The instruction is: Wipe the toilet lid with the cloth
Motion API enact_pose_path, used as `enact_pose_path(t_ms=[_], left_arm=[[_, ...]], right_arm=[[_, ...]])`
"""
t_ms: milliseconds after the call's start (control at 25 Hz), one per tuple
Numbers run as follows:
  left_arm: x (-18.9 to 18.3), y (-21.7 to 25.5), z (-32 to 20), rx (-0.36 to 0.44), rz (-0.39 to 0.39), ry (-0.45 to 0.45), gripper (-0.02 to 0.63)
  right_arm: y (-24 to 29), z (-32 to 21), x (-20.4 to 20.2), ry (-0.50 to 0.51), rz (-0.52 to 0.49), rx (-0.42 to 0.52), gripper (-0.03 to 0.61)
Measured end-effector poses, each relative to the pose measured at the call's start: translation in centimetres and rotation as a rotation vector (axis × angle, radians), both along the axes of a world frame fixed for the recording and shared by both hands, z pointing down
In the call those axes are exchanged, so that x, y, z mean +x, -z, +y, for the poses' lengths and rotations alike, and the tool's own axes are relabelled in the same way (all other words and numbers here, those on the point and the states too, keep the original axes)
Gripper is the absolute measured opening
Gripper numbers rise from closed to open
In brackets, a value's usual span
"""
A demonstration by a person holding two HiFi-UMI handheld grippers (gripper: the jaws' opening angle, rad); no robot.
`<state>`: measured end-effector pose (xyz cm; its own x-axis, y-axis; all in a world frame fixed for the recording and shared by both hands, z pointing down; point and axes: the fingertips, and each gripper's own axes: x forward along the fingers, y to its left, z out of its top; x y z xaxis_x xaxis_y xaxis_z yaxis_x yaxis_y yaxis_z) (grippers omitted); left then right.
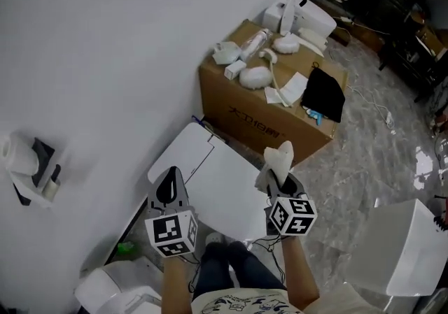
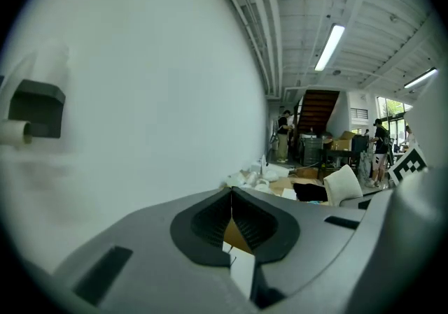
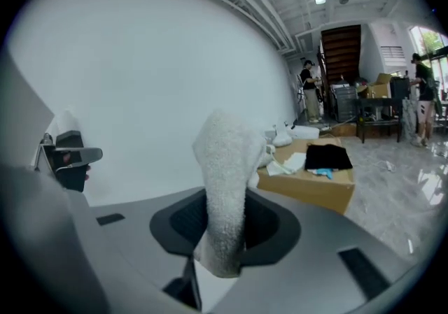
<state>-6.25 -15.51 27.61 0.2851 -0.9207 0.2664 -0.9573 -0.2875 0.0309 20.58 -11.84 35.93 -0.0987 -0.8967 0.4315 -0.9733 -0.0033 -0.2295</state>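
we note the fluffy white cloth (image 3: 222, 187) sticking up, pinched in the right gripper (image 1: 281, 178) over the toilet lid (image 1: 227, 197); left gripper (image 1: 170, 178) closed, empty, alongside.

bright, even daylight | soft shadows | fisheye gripper views, dark corners

A white toilet lid (image 1: 227, 190) sits before a plain white wall (image 1: 105, 40). The left gripper (image 1: 169, 178) and right gripper (image 1: 280, 181) are grey with black jaw pads, and each carries a cube patterned with black-and-white square markers. The cloth (image 1: 281, 159) is cream-white. A brown cardboard box (image 1: 241, 110) with dark printed lettering bears a black piece of fabric (image 1: 324, 94) and white oddments (image 1: 256, 76). The floor (image 1: 364, 145) is grey with pale marble-like veining. The toilet-roll holder (image 1: 43, 159) is black and its roll (image 1: 15, 152) white.
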Motion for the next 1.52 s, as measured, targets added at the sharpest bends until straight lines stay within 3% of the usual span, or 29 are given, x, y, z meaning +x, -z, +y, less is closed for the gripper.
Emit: enact_pose_path(t_ms=[320,800,1080,1520], left_arm=[[-1.1,9.8,0.4,0.148,-0.011,0.042,0.009],[-2.5,17.4,1.6,0.256,-0.004,0.088,0.009],[-3.7,19.1,2.0,0.301,-0.006,0.108,0.009],[-4.8,19.3,1.6,0.307,-0.019,0.121,0.009]], right_arm=[[12.5,-2.6,-2.8,0.081,0.068,0.220,0.104],[21.7,-2.8,-6.1,0.142,0.107,0.390,0.104],[24.1,-3.1,-7.2,0.160,0.112,0.448,0.104],[24.2,-3.9,-8.4,0.175,0.107,0.450,0.104]])
